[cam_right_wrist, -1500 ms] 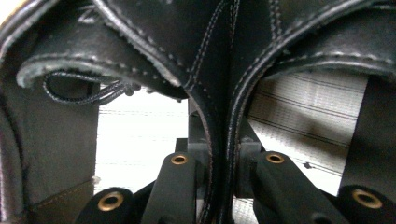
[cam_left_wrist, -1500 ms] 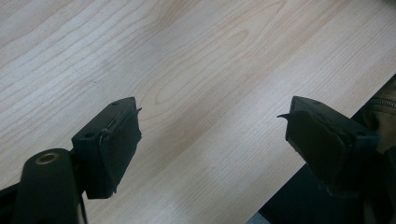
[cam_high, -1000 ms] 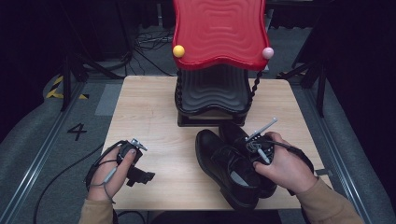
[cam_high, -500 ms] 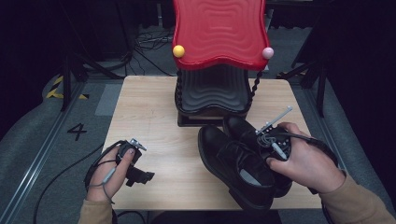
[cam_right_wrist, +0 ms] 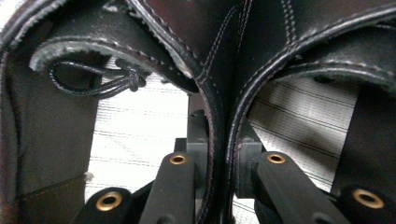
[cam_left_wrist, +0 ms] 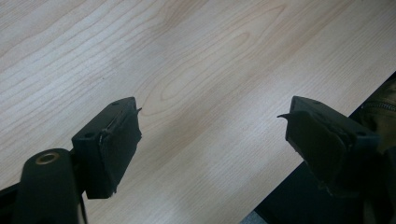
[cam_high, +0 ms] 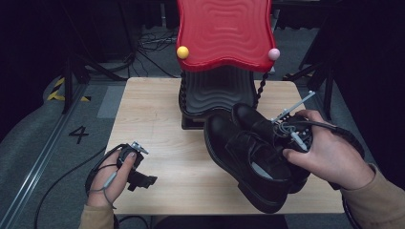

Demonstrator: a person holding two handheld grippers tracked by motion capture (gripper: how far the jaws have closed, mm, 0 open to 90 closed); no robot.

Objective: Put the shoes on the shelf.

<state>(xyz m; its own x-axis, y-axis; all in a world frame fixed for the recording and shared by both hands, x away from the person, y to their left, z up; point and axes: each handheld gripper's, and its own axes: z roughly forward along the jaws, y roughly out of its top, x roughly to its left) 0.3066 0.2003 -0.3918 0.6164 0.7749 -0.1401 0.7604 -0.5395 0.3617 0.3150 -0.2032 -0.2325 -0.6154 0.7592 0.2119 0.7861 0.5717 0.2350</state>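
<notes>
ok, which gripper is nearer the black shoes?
Right. The right gripper is clamped on the inner walls of both black shoes; the left gripper sits open, apart, over the table.

right gripper point(cam_high: 291, 136): in the high view the person's right hand point(cam_high: 329, 155) covers most of its body, and its jaws are hidden down among the black leather shoes point(cam_high: 253, 152).
shoe toes: cut off by the top edge of the right gripper view, beyond the jaws.
shoe soles: hidden under the uppers in the high view.
jaw tips: in the right gripper view, buried behind the two pinched shoe collars point(cam_right_wrist: 222, 116).
left gripper point(cam_high: 135, 167): its jaw bases run off the bottom of the left gripper view.
dark thing right of the left jaws point(cam_left_wrist: 380, 105): cut off by the edge, cannot tell what it is.
tabletop point(cam_high: 153, 119): its middle back is hidden behind the red-topped stand point(cam_high: 222, 33).
</notes>
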